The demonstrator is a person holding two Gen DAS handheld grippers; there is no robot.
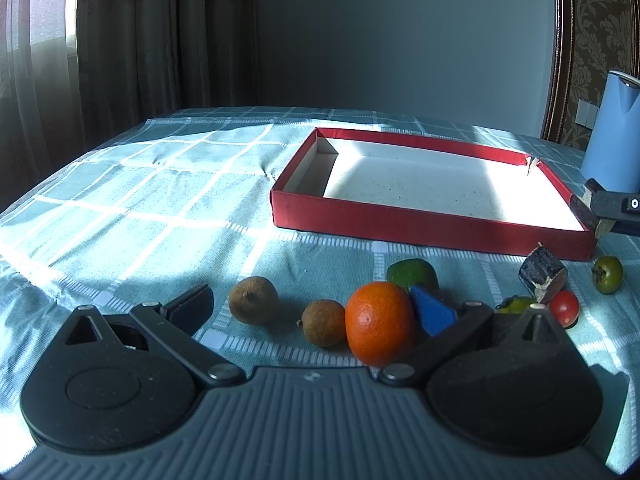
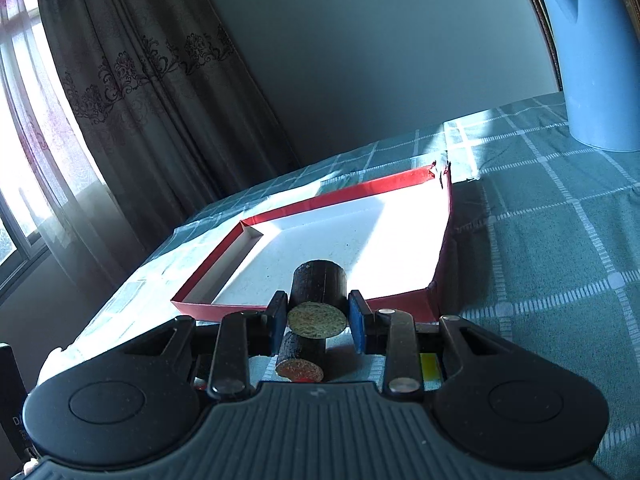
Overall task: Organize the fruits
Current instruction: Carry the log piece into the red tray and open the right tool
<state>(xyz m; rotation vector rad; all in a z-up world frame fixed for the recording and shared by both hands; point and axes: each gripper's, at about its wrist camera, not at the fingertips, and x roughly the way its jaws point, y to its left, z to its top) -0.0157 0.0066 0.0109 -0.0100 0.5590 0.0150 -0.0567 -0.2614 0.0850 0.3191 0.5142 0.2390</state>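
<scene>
Nearest me, my left gripper (image 1: 316, 304) sits low over the checked tablecloth (image 1: 120, 208) with its fingers spread wide; an orange (image 1: 378, 328) lies between them, close against the blue pad of the right-hand finger, and I see no pinch on it. Two brown longan-like fruits (image 1: 253, 299) lie just left of the orange, a green fruit (image 1: 412, 274) behind it. Further right are a cut sugarcane piece (image 1: 542, 274), a red cherry tomato (image 1: 564, 308) and a green tomato (image 1: 607, 274). My right gripper (image 2: 318, 318) is clamped on another dark sugarcane piece (image 2: 318, 286), held above the near edge of the red tray (image 2: 400, 184). Beyond stands a blue kettle (image 2: 592, 60).
</scene>
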